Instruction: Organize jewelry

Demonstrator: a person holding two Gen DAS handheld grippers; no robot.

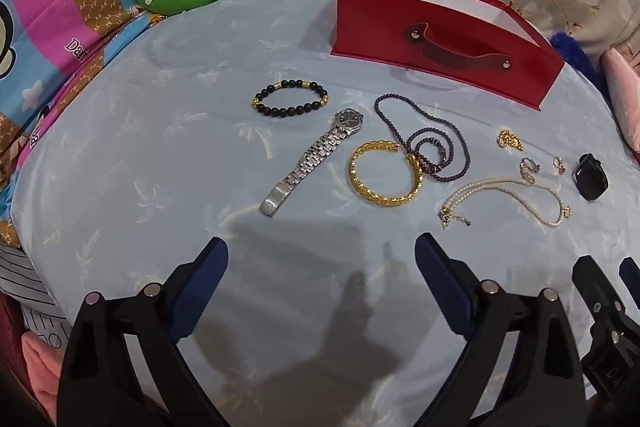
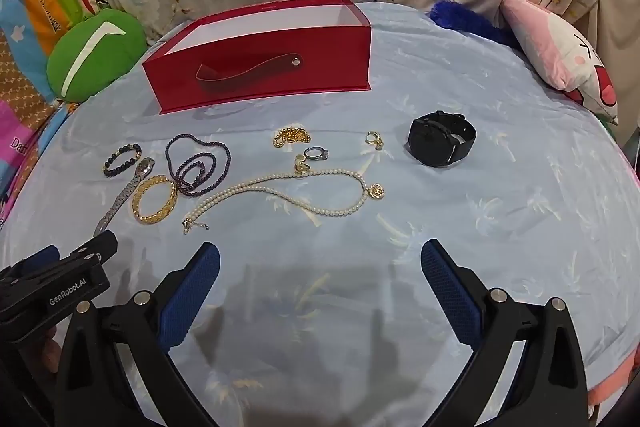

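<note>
Jewelry lies spread on the pale blue bedsheet [image 2: 500, 219] ahead of me, none of it in the red box [image 2: 260, 67] that stands at the far side with its strap handle facing me. From my left claw [image 1: 322, 255], fingers spread wide and holding nothing, I see the black bead bracelet [image 1: 290, 99], the silver watch [image 1: 316, 155] and the gold bangle [image 1: 386, 177], whose far edge the dark bead necklace [image 1: 424, 143] overlaps. My right claw [image 2: 320, 259] is also spread and bare, hovering short of the pearl necklace [image 2: 280, 193]. Beyond the pearls sit a gold chain [image 2: 292, 137], a silver ring [image 2: 316, 153] and a small gold earring [image 2: 374, 139]. The black watch [image 2: 442, 139] rests well apart to the right.
</note>
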